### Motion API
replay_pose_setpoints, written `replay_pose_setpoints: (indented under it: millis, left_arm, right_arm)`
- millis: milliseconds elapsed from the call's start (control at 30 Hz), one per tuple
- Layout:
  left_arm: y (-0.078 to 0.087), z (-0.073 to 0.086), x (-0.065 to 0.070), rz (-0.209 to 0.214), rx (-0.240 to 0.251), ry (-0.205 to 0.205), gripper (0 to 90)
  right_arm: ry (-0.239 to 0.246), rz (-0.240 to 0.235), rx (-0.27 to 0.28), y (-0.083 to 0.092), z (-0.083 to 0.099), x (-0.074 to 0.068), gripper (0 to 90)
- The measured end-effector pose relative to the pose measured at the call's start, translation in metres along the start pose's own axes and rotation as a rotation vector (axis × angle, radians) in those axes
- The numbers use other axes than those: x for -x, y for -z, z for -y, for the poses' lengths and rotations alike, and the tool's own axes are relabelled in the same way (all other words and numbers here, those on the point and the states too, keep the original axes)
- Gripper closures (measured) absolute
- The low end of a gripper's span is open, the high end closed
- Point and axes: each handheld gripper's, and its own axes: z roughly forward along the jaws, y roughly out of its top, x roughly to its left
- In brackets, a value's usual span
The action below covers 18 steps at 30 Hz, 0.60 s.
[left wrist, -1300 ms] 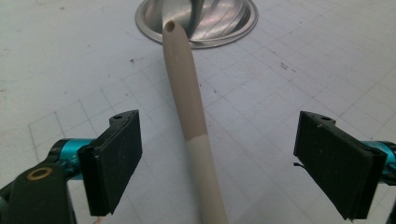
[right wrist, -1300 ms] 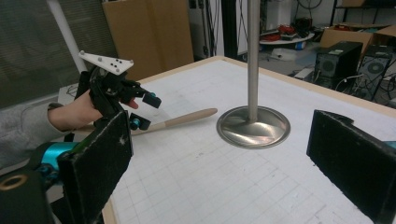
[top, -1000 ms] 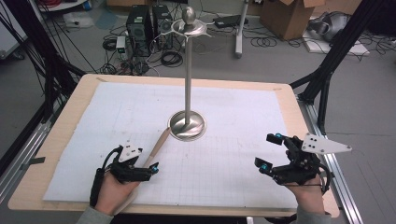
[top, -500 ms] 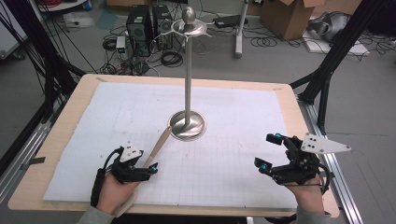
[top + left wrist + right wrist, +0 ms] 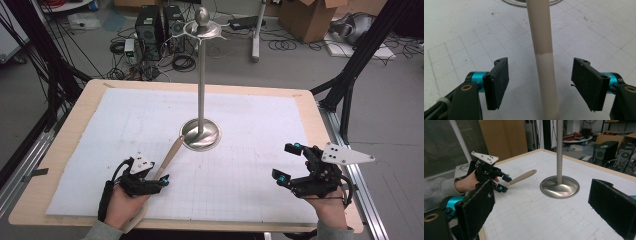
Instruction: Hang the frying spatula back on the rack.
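No container on the worktop [image 5: 60, 150]; a white grid sheet [image 5: 240, 120] covers it, carrying a metal stand [image 5: 201, 134] with a round base, a tall pole and a knobbed top plate. A beige stick [image 5: 169, 155] lies on the sheet, long axis diagonal in the high view: far tip touching or just short of the stand's base rim, cannot tell which, near end running back toward the person under the left claw [image 5: 159, 181] and off past the sheet's near edge. In the left claw view the stick [image 5: 543, 62] runs straight up between the two black pads, clear gap on both sides, so the left claw is open around it; its jaws have just been closing. The stick's near end is cut off at that view's bottom edge, its far tip by the top. Right claw [image 5: 290, 162] rests at the right side of the sheet, jaws wide apart, holding nothing, well apart from stick and stand.
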Motion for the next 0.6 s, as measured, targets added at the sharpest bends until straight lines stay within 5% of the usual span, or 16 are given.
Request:
replay_pose_setpoints:
  millis: [600]
  left_arm:
    - [-0.0018, -0.0004, 0.0027, -0.018, -0.017, -0.018, 44.9]
  right_arm:
    - [0.004, 0.001, 0.002, 0.0005, -0.0003, 0.0001, 6.1]
